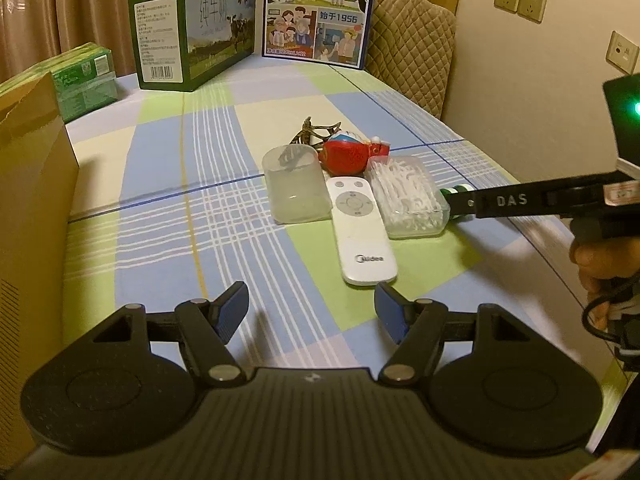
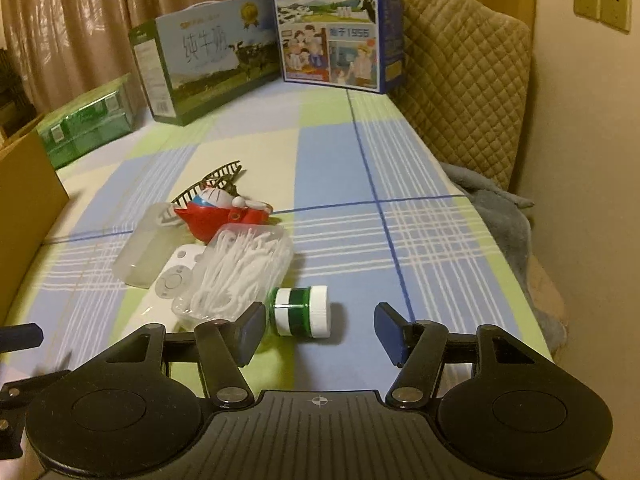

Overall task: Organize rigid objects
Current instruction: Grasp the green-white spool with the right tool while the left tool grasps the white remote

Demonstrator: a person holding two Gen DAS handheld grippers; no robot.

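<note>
A small cluster lies mid-table on the checked cloth. It holds a white remote, a clear box of floss picks, a clear plastic cup on its side, a red toy and a brown hair claw. A green jar with a white lid lies on its side beside the floss box. My right gripper straddles this jar, open, its right pad clearly apart from the lid. My left gripper is open and empty, just short of the remote's near end.
Two milk cartons stand at the table's far end, with a green wrapped pack to their left. A cardboard box borders the left side. On the right are a quilted chair back, a grey cloth and the wall.
</note>
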